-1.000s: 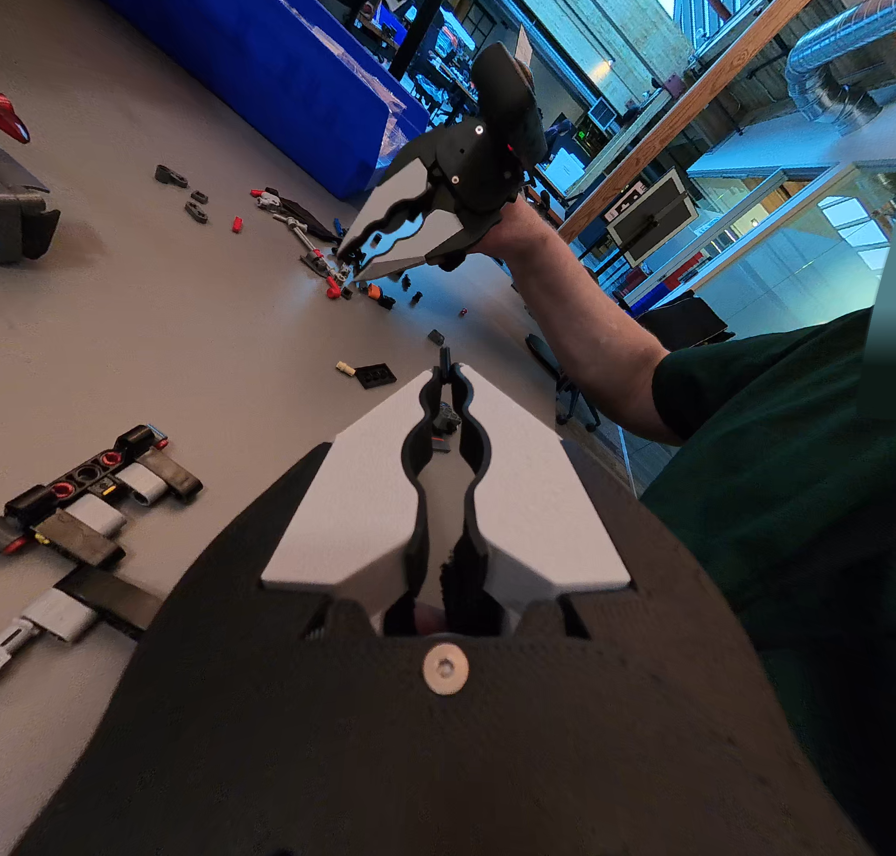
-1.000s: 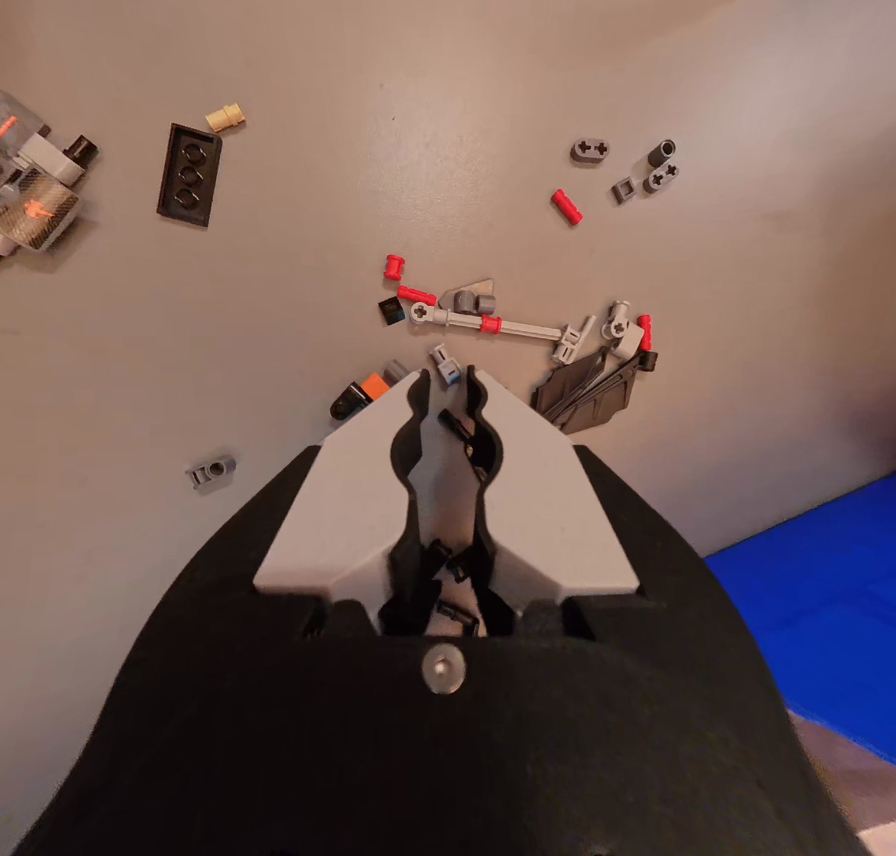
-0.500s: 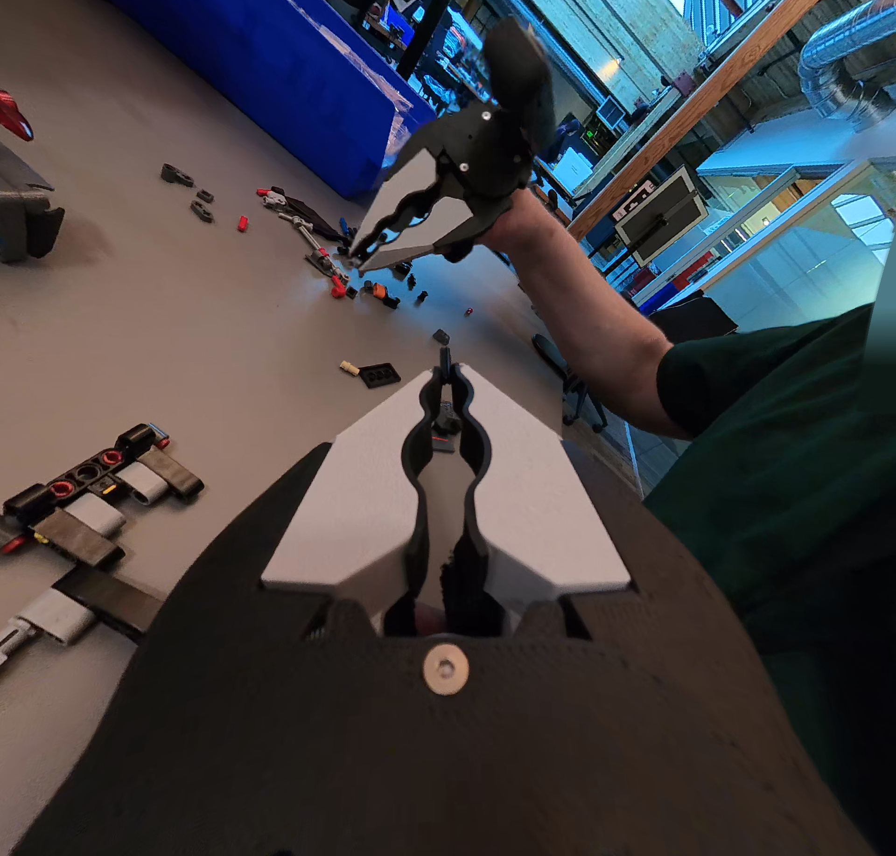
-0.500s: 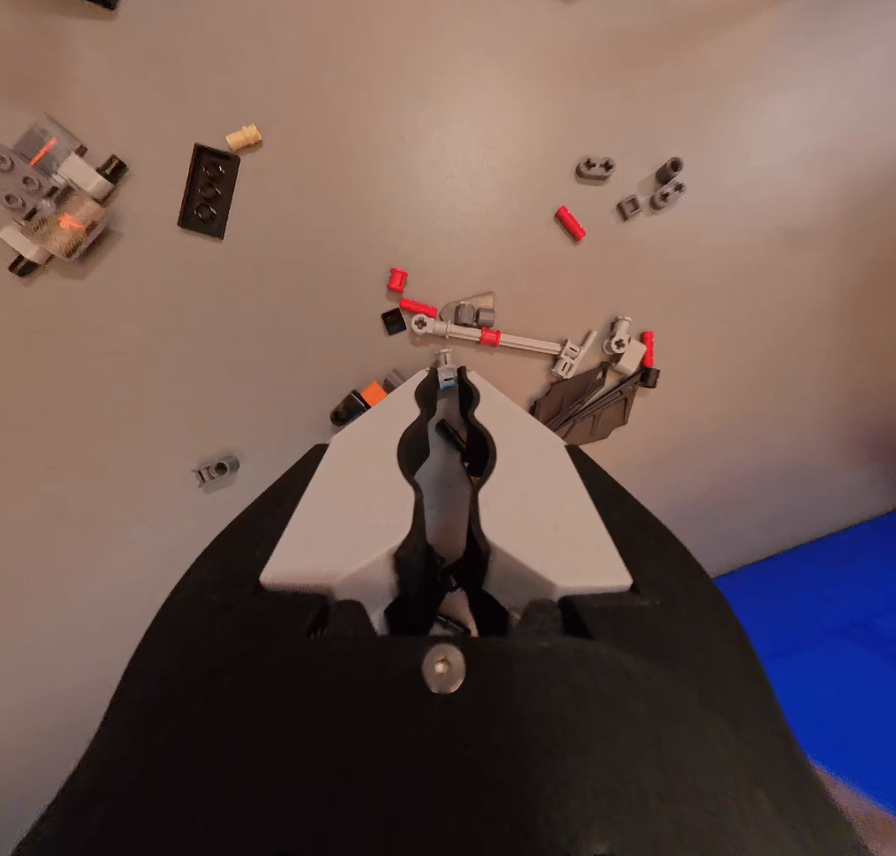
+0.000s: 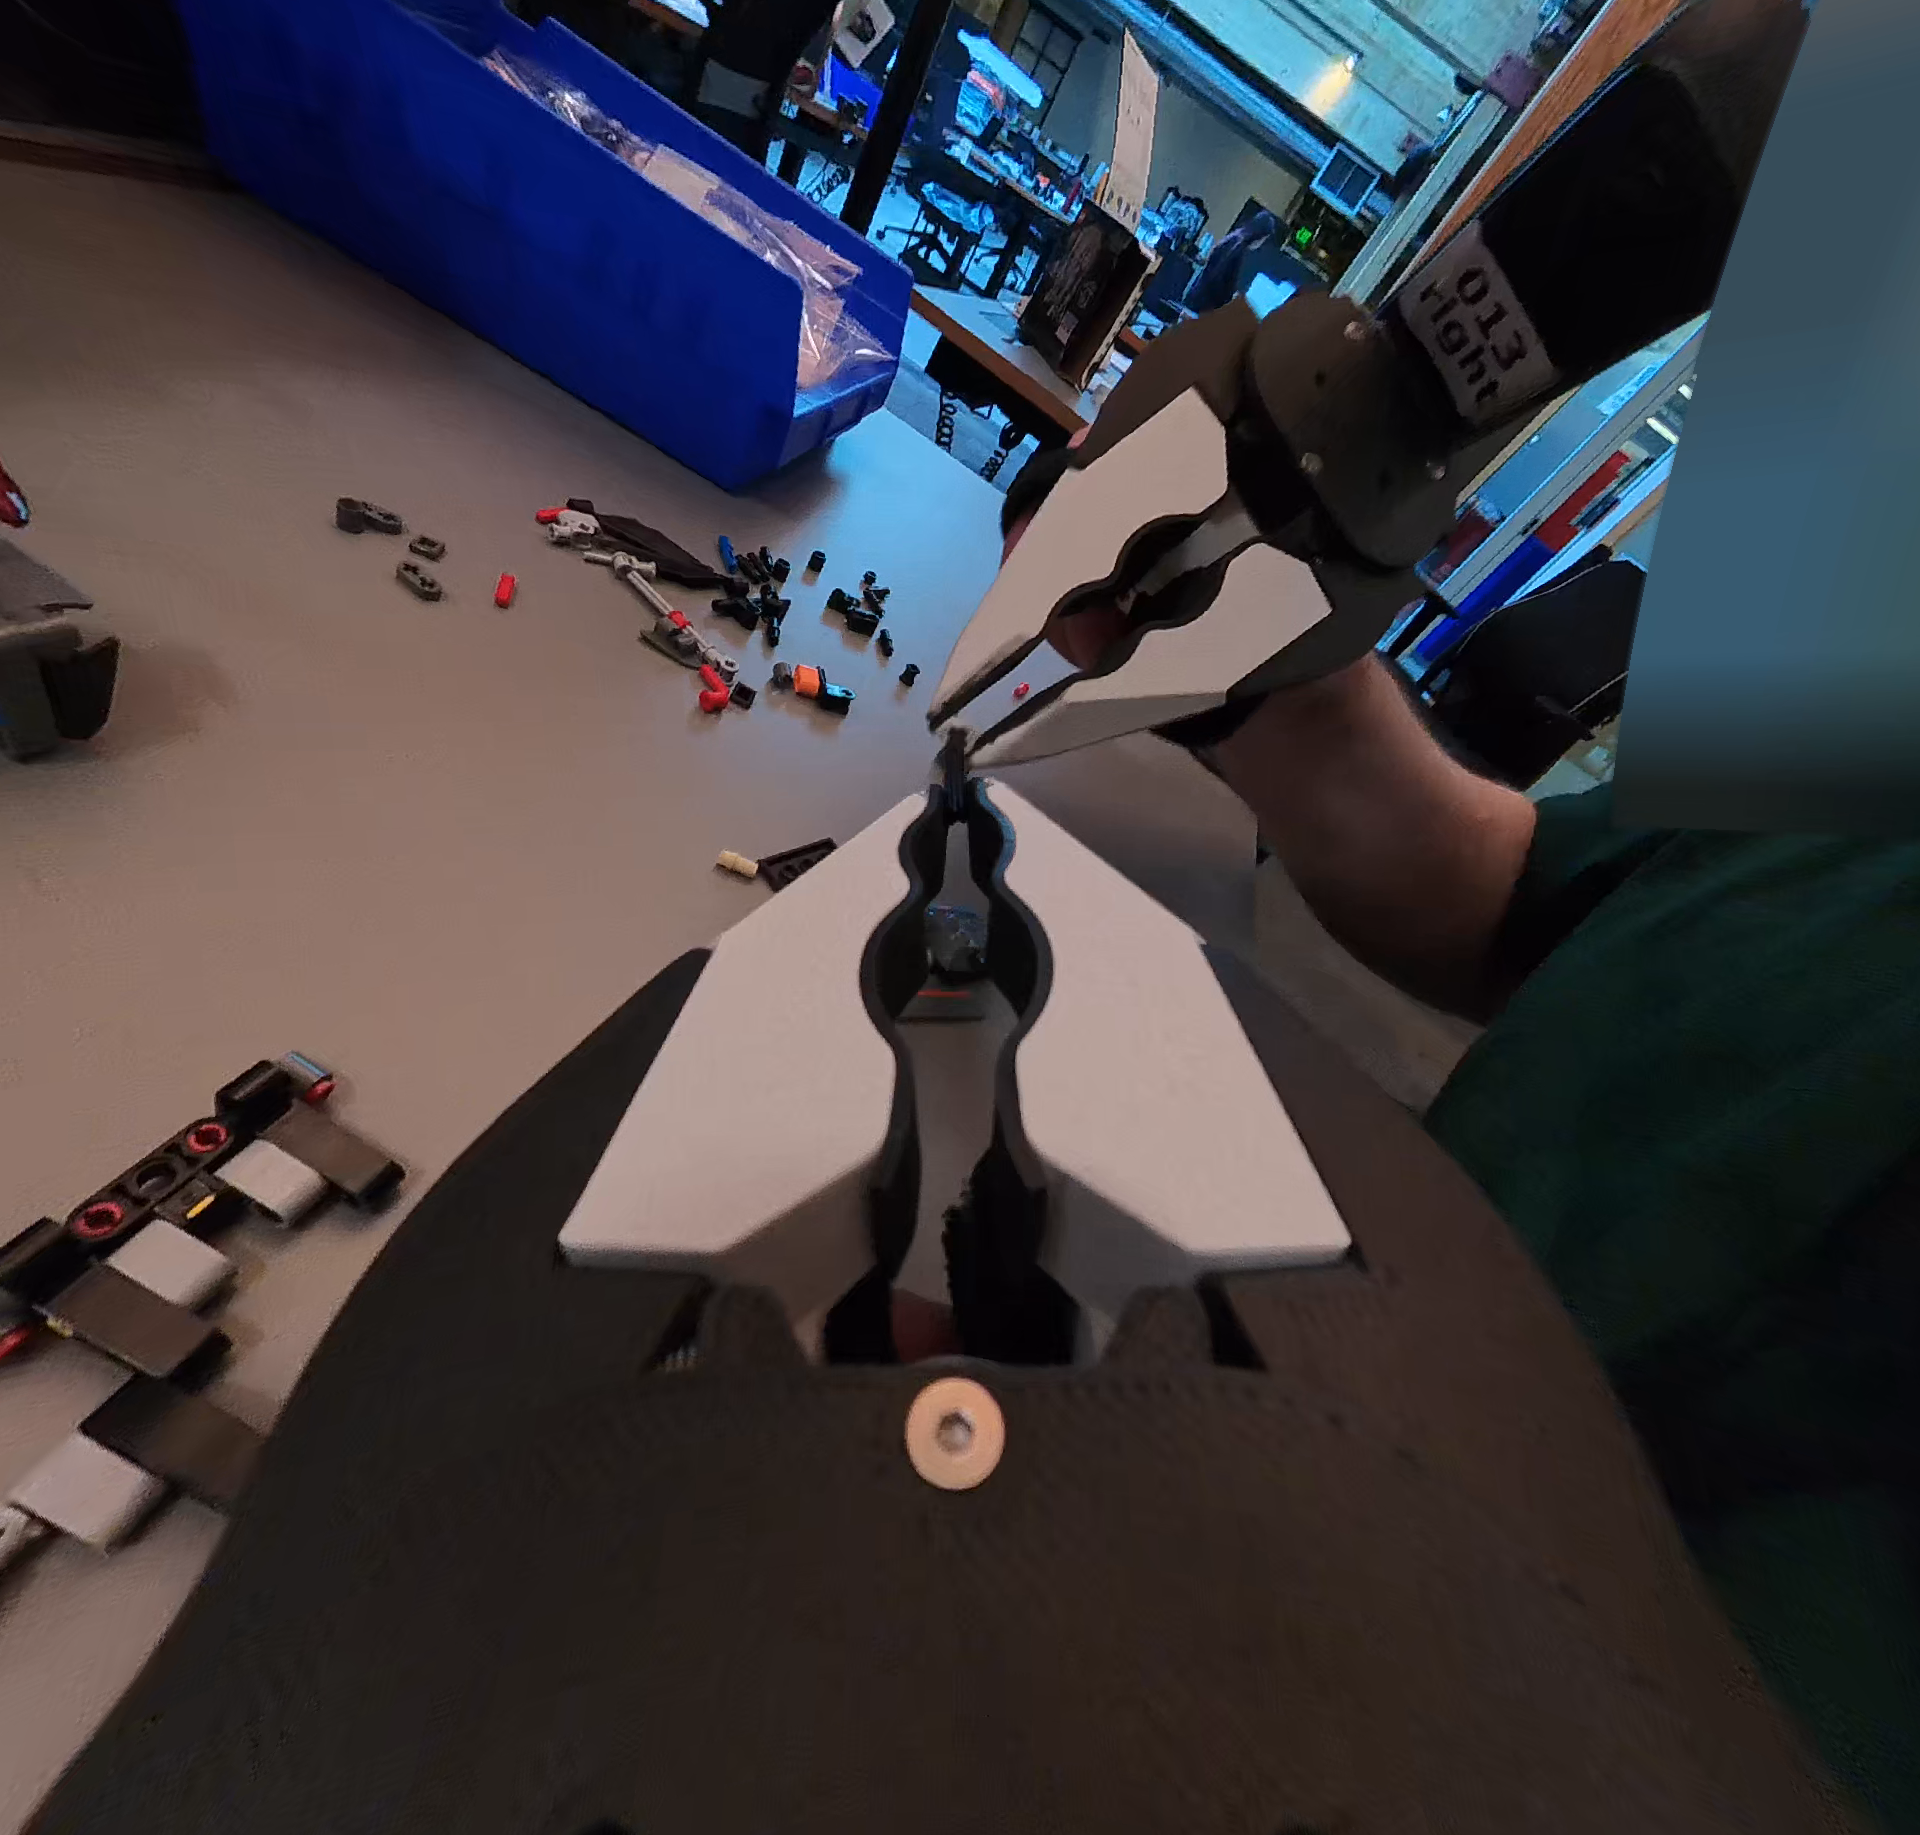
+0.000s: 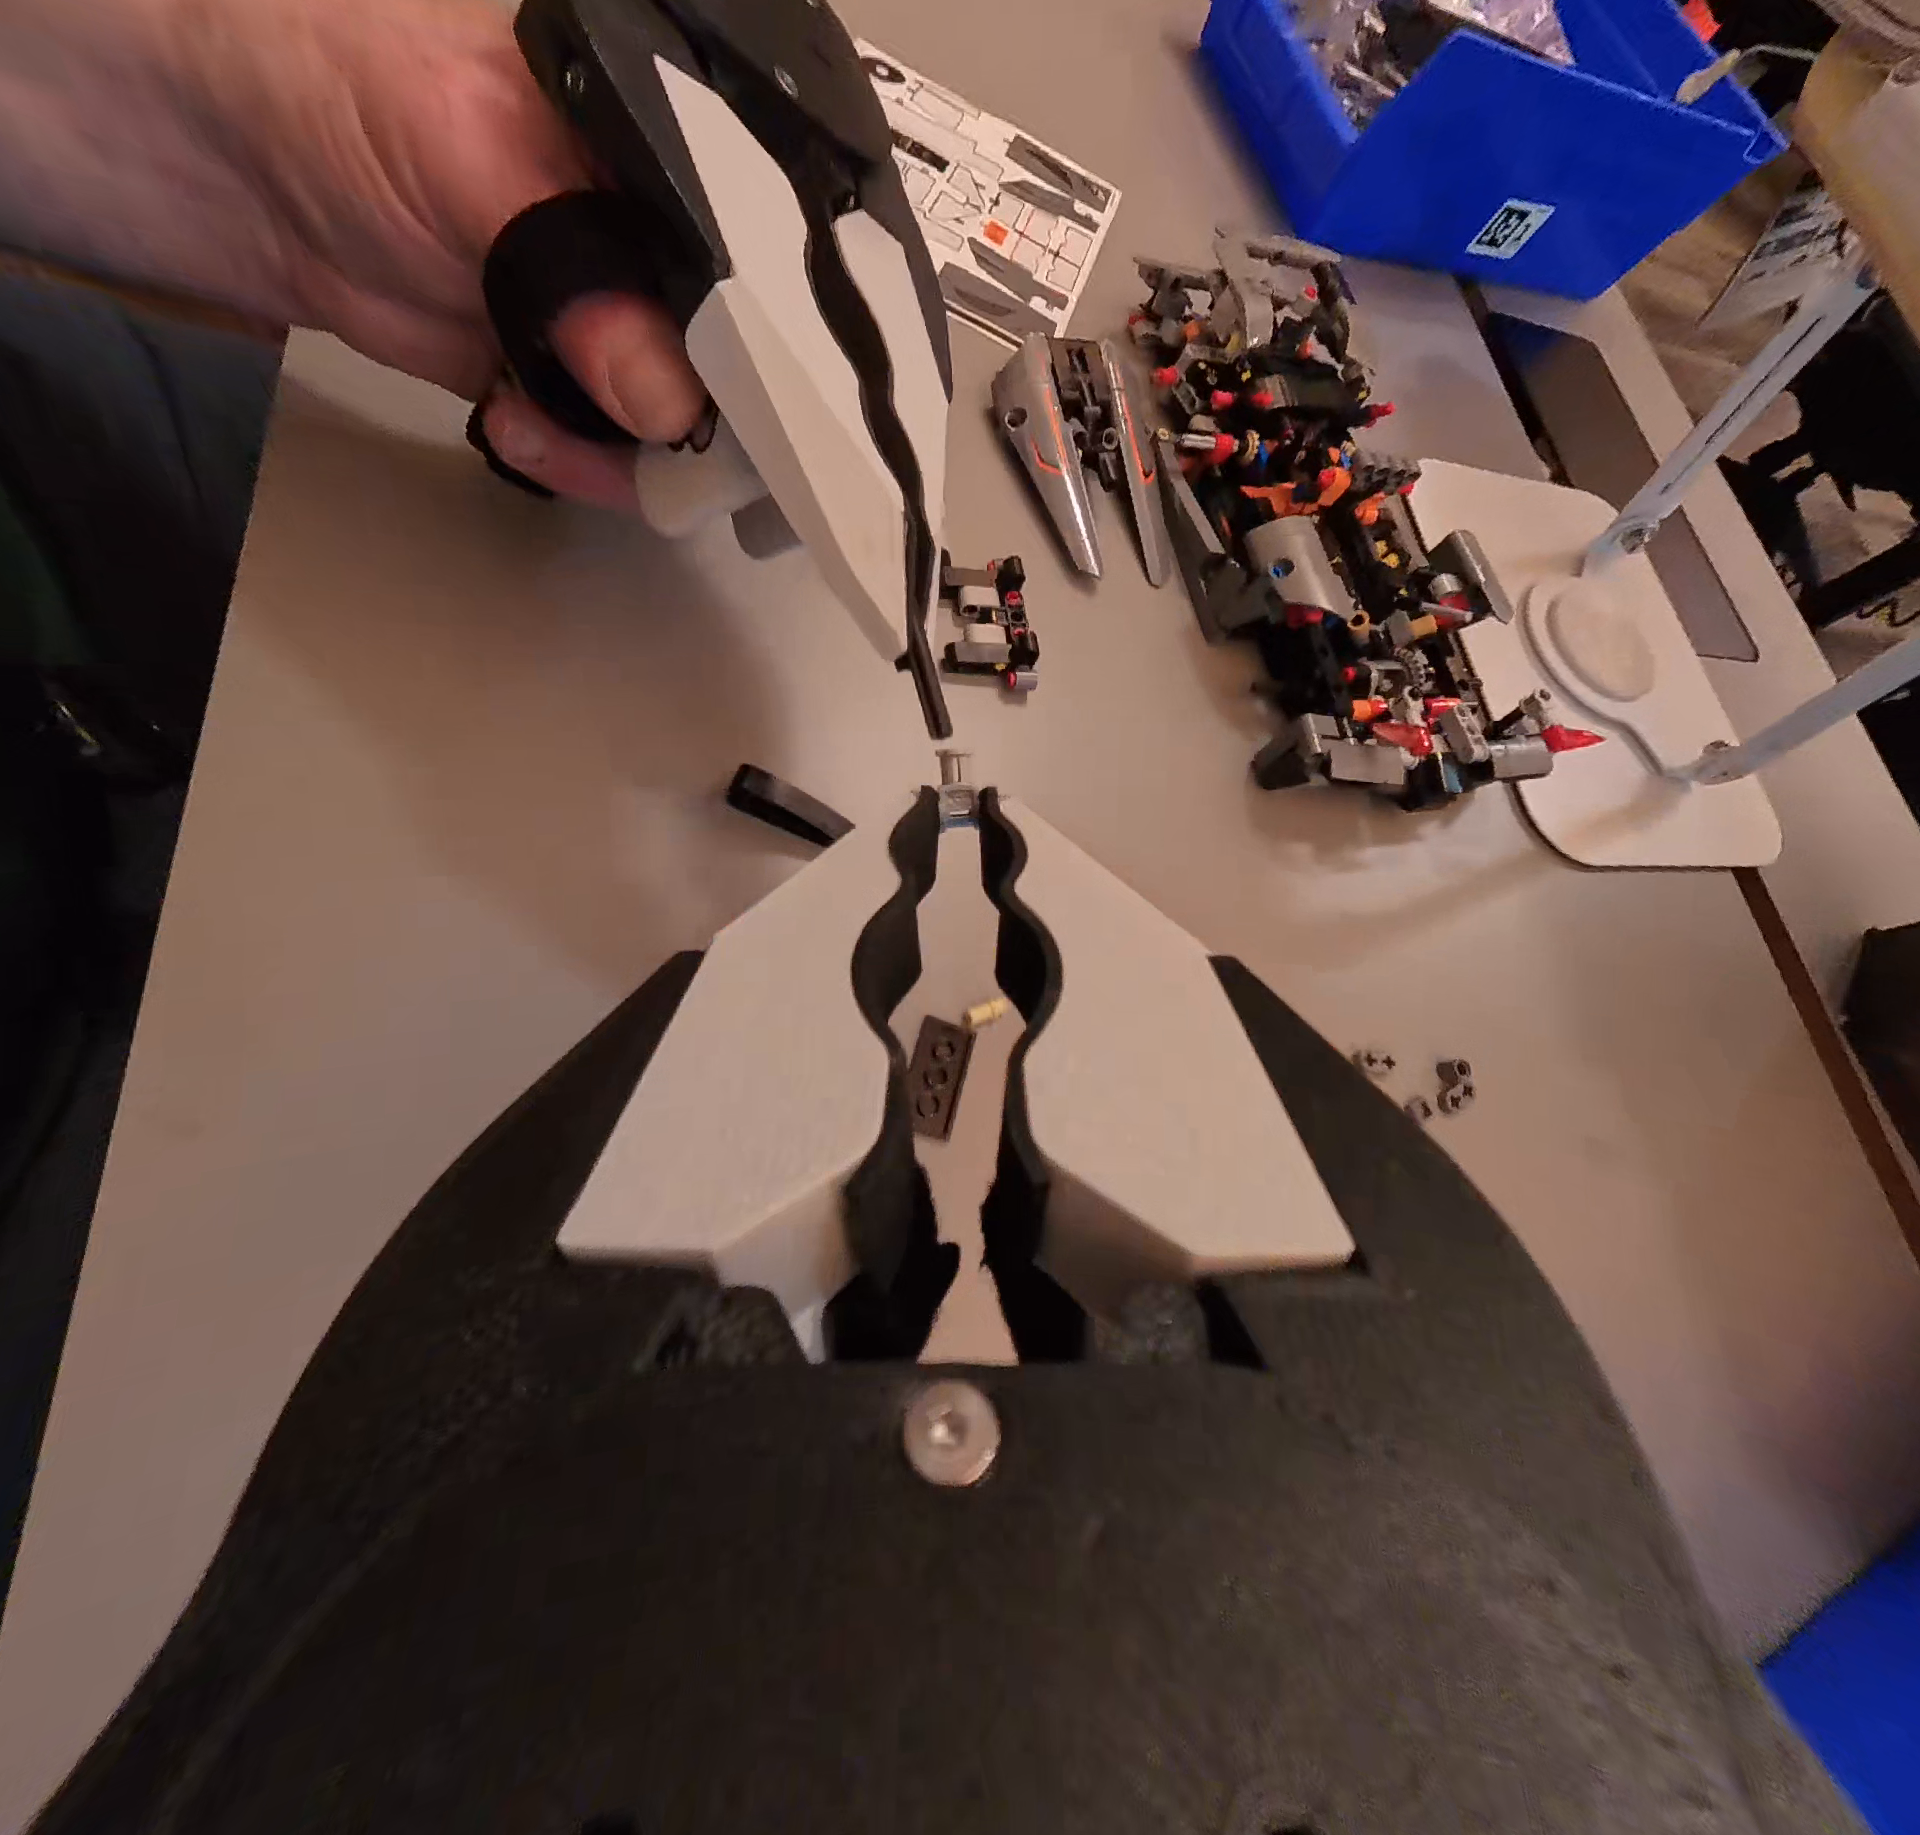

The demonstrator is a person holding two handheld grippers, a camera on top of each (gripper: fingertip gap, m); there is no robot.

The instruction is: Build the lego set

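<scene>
Right wrist view: right hand-held gripper (image 6: pixel 957 800) pinches one grey pin (image 6: pixel 954 786); left hand-held gripper (image 6: pixel 918 665) pinches one black axle (image 6: pixel 928 689).

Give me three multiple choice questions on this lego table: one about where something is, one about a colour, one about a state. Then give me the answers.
1. Where is the part-built model?
A. held in a gripper
B. on the table, off to the right of the gripper tips in the right wrist view
C. on the floor

2. What colour is the rod in the left gripper?
A. black
B. red
C. tan

3. What state is the right gripper in?
A. open and empty
B. lying flat on the table
C. shut on a small grey piece

Answers:
1 B: the model rests on the tabletop, one end on a white board.
2 A: a black rod sticks out of the closed fingertips.
3 C: the tips pinch the piece, held in the air facing the rod.
</scene>
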